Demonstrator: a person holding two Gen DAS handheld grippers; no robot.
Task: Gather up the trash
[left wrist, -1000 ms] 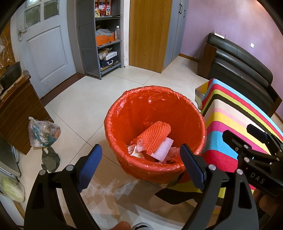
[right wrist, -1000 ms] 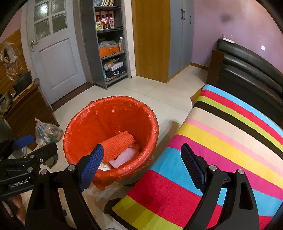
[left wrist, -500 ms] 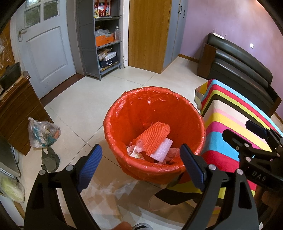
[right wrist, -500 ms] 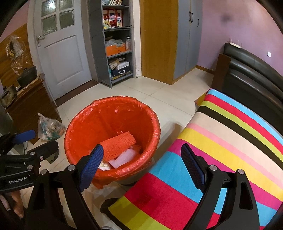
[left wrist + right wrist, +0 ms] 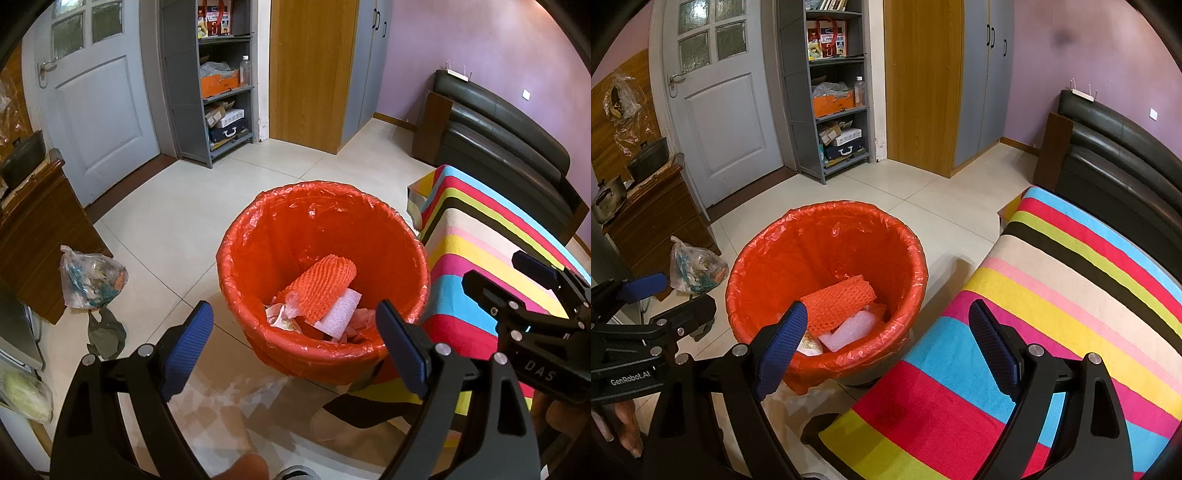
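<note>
A bin lined with a red plastic bag (image 5: 258,236) (image 5: 831,225) stands on the tiled floor. Inside lie an orange foam net (image 5: 319,286) (image 5: 836,301), a white foam piece (image 5: 340,312) (image 5: 851,330) and crumpled paper. My left gripper (image 5: 293,345) hovers open above the bin's near rim, nothing between its blue pads. My right gripper (image 5: 886,341) is open too, over the bin's right edge and the striped cloth, with nothing in it. Each gripper shows in the other's view: the right one (image 5: 517,280) at the right edge, the left one (image 5: 665,295) at the left edge.
A table with a striped cloth (image 5: 1052,314) (image 5: 480,240) stands right of the bin. A filled clear plastic bag (image 5: 90,277) (image 5: 696,271) lies on the floor by a wooden cabinet (image 5: 33,221). Behind are a door, a grey shelf unit (image 5: 834,103), a wardrobe and a black sofa (image 5: 498,136).
The right wrist view has shifted slightly, so the bin sits a little further right in it. The left gripper and the trash in the bin have not moved.
</note>
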